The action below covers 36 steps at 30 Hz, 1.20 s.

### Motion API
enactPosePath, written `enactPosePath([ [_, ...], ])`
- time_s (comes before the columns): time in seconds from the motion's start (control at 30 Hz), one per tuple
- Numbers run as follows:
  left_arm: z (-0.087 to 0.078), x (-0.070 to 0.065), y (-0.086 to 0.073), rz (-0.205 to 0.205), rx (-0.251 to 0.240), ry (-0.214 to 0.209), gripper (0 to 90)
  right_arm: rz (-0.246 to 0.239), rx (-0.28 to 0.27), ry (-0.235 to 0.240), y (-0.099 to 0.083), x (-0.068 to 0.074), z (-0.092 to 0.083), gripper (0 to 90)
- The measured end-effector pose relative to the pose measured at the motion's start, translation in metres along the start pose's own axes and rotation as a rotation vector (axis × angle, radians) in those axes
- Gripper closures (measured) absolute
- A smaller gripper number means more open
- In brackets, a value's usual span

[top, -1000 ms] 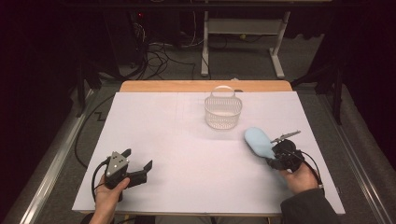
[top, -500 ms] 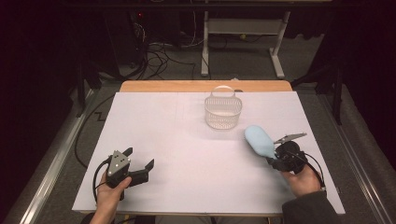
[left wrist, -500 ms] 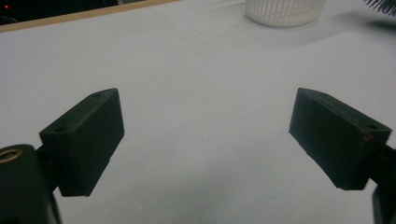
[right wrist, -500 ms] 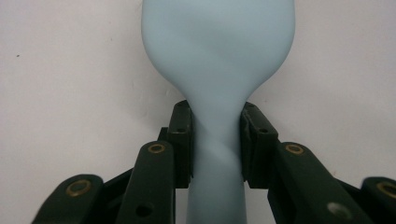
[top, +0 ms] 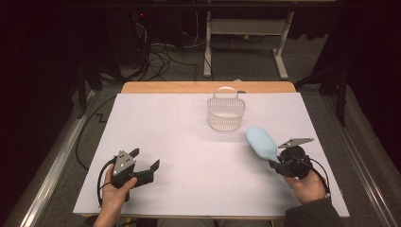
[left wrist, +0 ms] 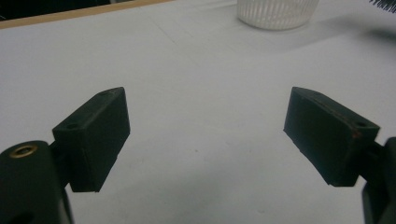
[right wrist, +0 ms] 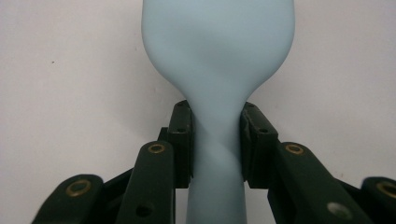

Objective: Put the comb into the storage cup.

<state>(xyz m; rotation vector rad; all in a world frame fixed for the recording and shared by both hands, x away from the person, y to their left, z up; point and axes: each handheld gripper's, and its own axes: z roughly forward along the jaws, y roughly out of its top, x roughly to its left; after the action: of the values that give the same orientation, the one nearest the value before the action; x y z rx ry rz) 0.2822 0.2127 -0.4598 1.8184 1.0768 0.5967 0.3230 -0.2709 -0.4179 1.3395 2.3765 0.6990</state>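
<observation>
Little change vs. earlier: right gripper (top: 275,161) still clamps blue brush (top: 260,142), lower right; left gripper (top: 143,162) wide, empty, jaws just closing slightly.

No readable text in these views.
No letters, numbers, labels or brand marks can be read on any surface near the tongs.
</observation>
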Motion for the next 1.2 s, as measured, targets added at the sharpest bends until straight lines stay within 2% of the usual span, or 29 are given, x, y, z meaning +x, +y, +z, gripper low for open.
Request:
enactPosePath([
  [0.4, 0.007, -0.009, 0.006, 0.001, 0.002, -0.042, 15.7, -0.018, -0.044, 0.037, -0.001, 0.012, -0.004, 70.8],
  [0.6, 0.010, -0.014, 0.009, 0.017, 0.007, -0.059, 15.9, -0.036, -0.059, 0.048, -0.001, 0.020, -0.007, 70.8],
  [0.83, 0.013, -0.019, 0.013, 0.030, 0.006, -0.078, 16.3, -0.059, -0.071, 0.063, 0.000, 0.029, -0.010, 70.8],
  [1.2, 0.016, -0.028, 0.019, 0.036, 0.005, -0.131, 17.0, -0.088, -0.081, 0.090, 0.004, 0.042, -0.010, 70.7],
])
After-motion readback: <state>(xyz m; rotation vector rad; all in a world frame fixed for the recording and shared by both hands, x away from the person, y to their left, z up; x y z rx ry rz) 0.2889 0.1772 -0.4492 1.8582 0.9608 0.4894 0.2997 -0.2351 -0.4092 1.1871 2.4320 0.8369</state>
